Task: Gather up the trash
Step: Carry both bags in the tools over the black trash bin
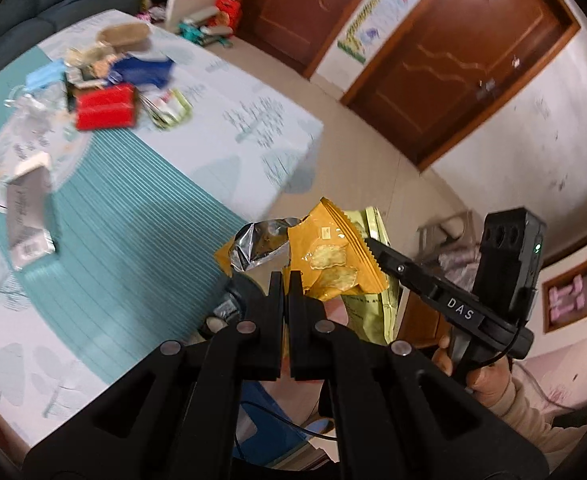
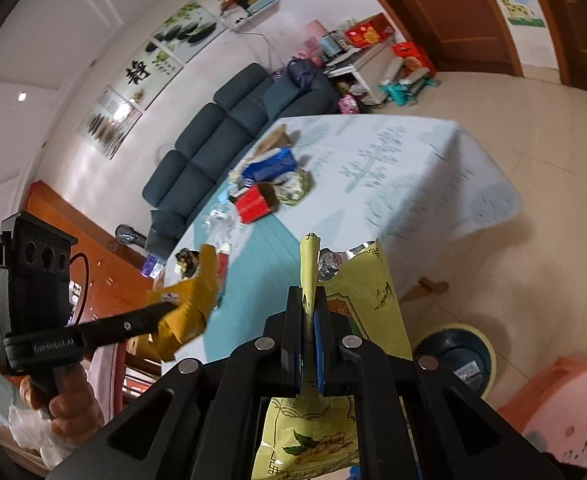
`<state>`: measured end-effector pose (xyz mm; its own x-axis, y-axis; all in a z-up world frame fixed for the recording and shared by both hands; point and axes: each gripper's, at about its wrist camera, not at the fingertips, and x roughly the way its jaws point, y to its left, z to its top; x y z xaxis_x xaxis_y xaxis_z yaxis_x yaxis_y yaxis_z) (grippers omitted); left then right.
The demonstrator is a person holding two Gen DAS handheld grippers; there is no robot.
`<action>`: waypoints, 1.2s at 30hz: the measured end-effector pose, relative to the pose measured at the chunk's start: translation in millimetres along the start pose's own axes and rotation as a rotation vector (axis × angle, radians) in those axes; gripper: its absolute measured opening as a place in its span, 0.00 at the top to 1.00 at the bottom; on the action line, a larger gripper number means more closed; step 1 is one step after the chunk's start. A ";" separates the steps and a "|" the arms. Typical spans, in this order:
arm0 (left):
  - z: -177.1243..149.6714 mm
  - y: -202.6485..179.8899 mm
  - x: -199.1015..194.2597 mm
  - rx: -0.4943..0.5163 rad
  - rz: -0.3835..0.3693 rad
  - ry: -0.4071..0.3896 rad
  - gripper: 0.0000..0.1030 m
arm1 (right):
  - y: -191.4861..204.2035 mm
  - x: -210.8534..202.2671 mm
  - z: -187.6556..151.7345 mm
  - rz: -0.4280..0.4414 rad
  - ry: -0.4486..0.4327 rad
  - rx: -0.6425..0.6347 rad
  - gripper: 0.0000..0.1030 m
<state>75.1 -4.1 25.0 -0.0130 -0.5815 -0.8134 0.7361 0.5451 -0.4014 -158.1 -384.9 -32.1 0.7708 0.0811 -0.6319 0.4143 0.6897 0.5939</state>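
Note:
My left gripper [image 1: 286, 280] is shut on the edge of a torn orange snack wrapper [image 1: 333, 260] with a silver lining, held in the air past the table's corner. Right beside it, my right gripper [image 1: 373, 246] is shut on a pale yellow-green wrapper [image 1: 373, 312]. In the right wrist view that yellow-green wrapper [image 2: 357, 300] is pinched between the right gripper's [image 2: 307, 292] jaws, and the left gripper [image 2: 169, 307] holds the orange wrapper [image 2: 189, 312] at the left. A pile of more trash lies on the table: a red box [image 1: 105, 106], a blue packet [image 1: 145, 70] and several wrappers.
The table [image 1: 253, 120] has a pale printed cloth and a teal mat [image 1: 133, 220]. A dark bin with a yellowish rim [image 2: 453, 356] stands on the floor below the right gripper, next to a pink stool [image 2: 565, 412]. A dark sofa [image 2: 221, 136] lies beyond the table.

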 end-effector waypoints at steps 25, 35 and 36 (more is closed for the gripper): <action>-65.8 -44.5 225.2 0.115 0.294 0.228 1.00 | -175.6 108.8 -77.6 -0.234 0.148 0.151 0.95; -84.0 -27.6 299.9 0.119 0.339 0.311 1.00 | -240.2 177.4 -103.1 -0.225 0.247 0.240 0.95; -87.5 -22.1 309.9 0.107 0.346 0.326 1.00 | -244.1 183.9 -105.7 -0.224 0.259 0.242 0.95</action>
<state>-4.4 -143.6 -255.0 0.0460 -0.1487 -0.9878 0.7997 0.5981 -0.0528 -168.7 -462.2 -345.9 0.5143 0.1474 -0.8449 0.6837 0.5242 0.5076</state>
